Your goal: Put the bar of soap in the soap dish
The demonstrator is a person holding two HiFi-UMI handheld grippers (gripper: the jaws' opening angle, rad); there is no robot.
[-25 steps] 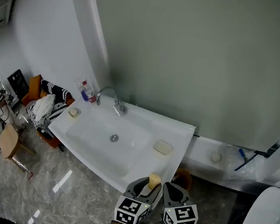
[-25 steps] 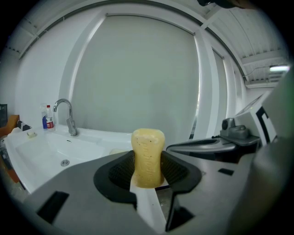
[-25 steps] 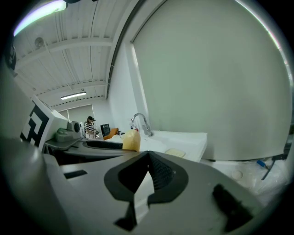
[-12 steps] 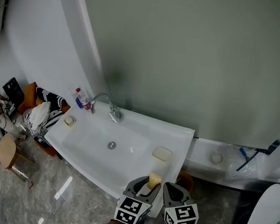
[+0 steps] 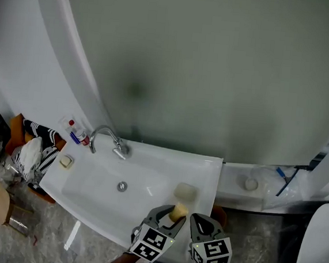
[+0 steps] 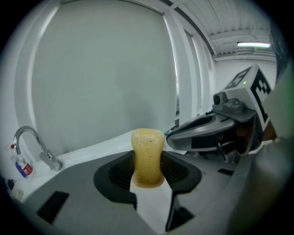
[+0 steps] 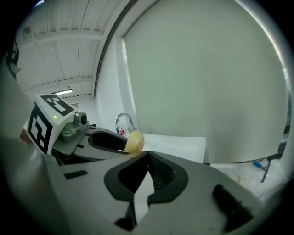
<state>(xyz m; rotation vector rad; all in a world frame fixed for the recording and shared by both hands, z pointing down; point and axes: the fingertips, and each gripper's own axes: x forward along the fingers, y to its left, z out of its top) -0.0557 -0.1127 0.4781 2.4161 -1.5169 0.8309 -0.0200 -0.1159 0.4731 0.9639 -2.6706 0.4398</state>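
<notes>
A yellow bar of soap [image 5: 178,211] stands upright between the pads of my left gripper [image 5: 173,214], which is shut on it; the left gripper view shows the soap [image 6: 147,155] clamped at its lower half. It hangs over the front right rim of the white sink [image 5: 150,158], just short of a pale cream soap dish [image 5: 186,192] on the sink's right side. My right gripper [image 5: 201,223] is beside the left one, shut and holding nothing [image 7: 148,166]. The soap [image 7: 134,142] shows to its left.
A chrome faucet [image 5: 104,136] stands at the sink's back left, with small bottles [image 5: 75,131] beside it. A second small dish [image 5: 65,161] sits on the left rim. A white ledge [image 5: 263,192] runs right of the sink. Clutter lies on the floor at left.
Both grippers have moved forward together towards the sink, so the soap is now closer to the cream dish. The left gripper has rolled somewhat, still holding the soap.
</notes>
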